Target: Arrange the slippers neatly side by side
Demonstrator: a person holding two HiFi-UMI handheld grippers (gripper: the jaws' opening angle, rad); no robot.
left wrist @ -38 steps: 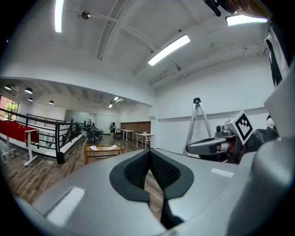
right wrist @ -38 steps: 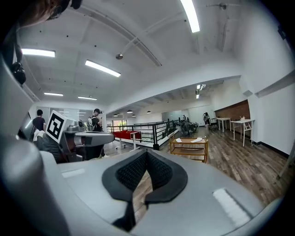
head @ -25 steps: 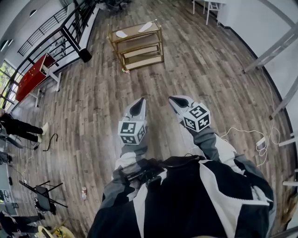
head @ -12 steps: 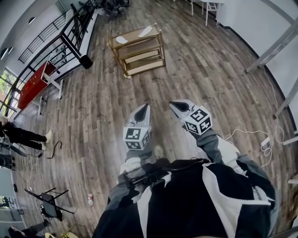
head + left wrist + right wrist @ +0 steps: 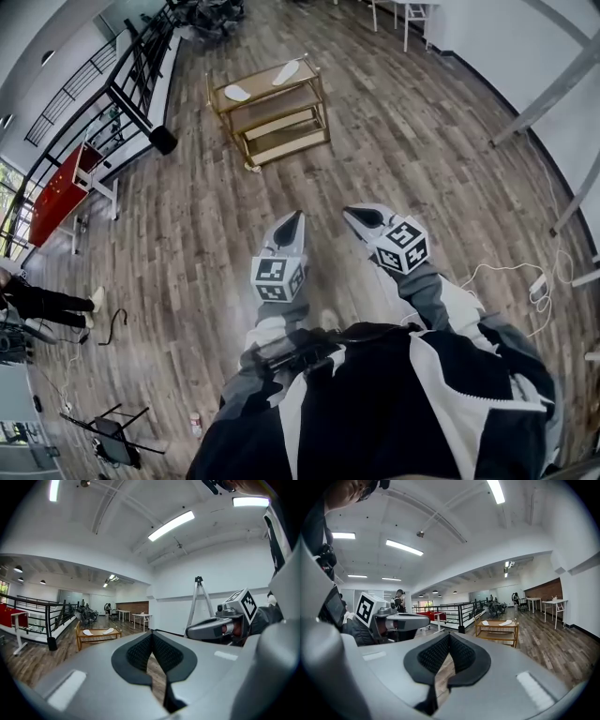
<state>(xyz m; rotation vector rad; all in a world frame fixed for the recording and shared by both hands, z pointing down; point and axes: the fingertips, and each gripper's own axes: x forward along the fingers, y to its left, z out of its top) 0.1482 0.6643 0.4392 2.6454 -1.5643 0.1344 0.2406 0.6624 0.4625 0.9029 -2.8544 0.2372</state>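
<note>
The two white slippers (image 5: 237, 93) lie on the top shelf of a low golden rack (image 5: 263, 82), one near each end and well apart, not side by side. The rack stands far ahead of the person on the wooden floor (image 5: 403, 150).

The head view shows the slippers only as small pale shapes from above. The two gripper views look level across the room and show them lying flat on the shelf, with lower shelves under it. Only the left gripper view shows a tripod (image 5: 198, 597) against the white wall, and only the right gripper view shows the black railing (image 5: 461, 613) and a red table (image 5: 433, 616) behind it.

The left gripper (image 5: 294, 219) and the right gripper (image 5: 355, 215) are held in front of the body, near each other and pointing toward the rack. Both have their jaws pressed together, with nothing between them. Each gripper view shows the other gripper at its side.

Between the person and the rack the floor is wide and bare. The railing runs along the left of the rack, and a black stand (image 5: 162, 140) is just beside its left end. To the right of the person a white cable (image 5: 506, 270) lies on the floor near the wall.
</note>
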